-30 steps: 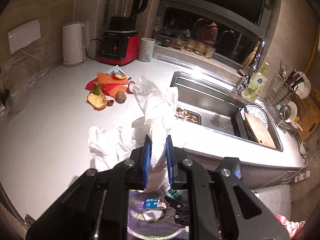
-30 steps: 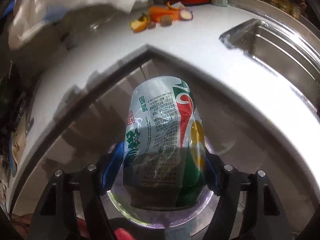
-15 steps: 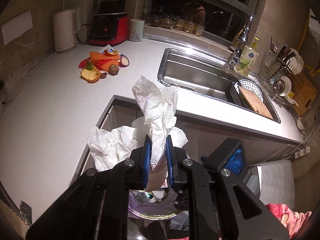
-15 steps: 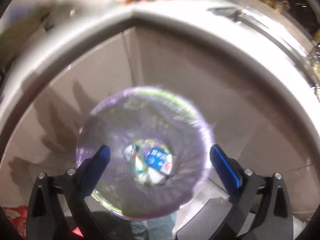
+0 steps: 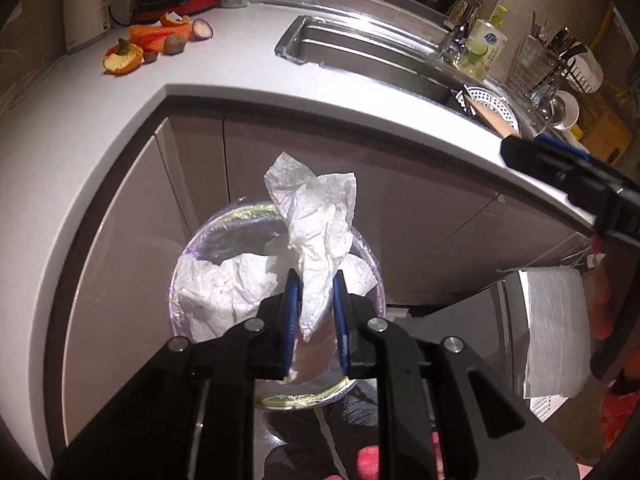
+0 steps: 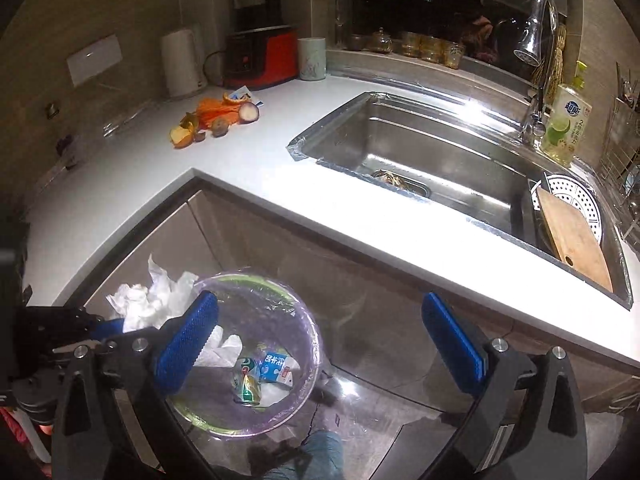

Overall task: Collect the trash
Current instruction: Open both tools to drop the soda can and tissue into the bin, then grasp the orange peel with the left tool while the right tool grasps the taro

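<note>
Left gripper [image 5: 313, 312] pointed down over the trash bin [image 5: 372, 258], jaws pinching crumpled paper towel [image 5: 316, 236]. Right gripper [image 6: 316, 344] hung above the bin too, jaws wide, nothing in them.

Trash bin [image 6: 256, 356] on floor in front of the cabinet corner, below the countertop [image 6: 280, 148] edge. In the bin: 1 can [image 6: 249, 380] touching 1 carton [image 6: 276, 368] on its right. Crumpled paper towel [image 5: 316, 240] between the left gripper [image 5: 314, 312] pads, directly above the bin. Right gripper [image 6: 320, 348] over the bin's right side, to the right of the left. Food scraps [image 6: 216, 118] on the counter at back left, sink [image 6: 420, 160] to their right, kettle [image 6: 182, 64] behind the scraps, blender [image 6: 260, 44] right of the kettle.
</note>
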A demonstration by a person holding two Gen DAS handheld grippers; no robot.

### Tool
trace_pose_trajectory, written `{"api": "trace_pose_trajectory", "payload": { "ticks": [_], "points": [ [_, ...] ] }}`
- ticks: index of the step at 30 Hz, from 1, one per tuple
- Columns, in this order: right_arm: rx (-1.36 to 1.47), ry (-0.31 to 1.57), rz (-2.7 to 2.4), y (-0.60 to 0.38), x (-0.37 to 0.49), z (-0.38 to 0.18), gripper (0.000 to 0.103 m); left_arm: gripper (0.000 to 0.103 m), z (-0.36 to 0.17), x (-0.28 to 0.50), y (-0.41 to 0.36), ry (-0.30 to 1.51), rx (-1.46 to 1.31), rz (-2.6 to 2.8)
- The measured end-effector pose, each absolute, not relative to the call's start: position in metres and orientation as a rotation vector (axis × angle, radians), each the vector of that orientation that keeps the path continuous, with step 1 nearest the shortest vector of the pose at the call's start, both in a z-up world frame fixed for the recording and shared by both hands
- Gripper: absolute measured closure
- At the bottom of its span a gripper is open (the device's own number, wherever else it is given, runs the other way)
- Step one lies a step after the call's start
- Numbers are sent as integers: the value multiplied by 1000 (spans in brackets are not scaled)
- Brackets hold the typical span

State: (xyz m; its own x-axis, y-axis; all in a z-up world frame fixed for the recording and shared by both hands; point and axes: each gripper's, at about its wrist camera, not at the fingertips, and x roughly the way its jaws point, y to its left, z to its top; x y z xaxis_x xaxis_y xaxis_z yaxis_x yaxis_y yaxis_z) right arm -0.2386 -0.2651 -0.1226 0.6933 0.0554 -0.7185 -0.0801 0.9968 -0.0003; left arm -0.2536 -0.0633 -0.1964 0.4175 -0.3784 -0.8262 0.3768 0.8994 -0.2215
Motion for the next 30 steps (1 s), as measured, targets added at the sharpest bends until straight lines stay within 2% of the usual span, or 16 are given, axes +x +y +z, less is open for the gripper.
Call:
{"api": "trace_pose_trajectory", "payload": {
  "ticks": [2, 5, 12, 17, 24, 30],
  "points": [
    [-32, 806, 77, -266, -240, -124, 2, 35, -207, -253, -67, 1060, 1, -441],
    [-40, 813, 80, -264, -240, -126, 2, 22, -207, -255, -67, 1032, 19, -394],
    [-45, 806, 97, -260, -227, -118, 2, 19, -186, -240, -63, 1003, -2, -374],
    [-38, 781, 132, -260, -209, -104, 2, 16, -147, -209, -51, 919, -32, -331],
    [-55, 770, 192, -262, -168, -92, 2, 14, -100, -127, -15, 817, -91, -211],
    [-89, 785, 250, -263, -120, -91, 2, 14, -102, -47, 30, 805, -186, -57]
  ]
}}
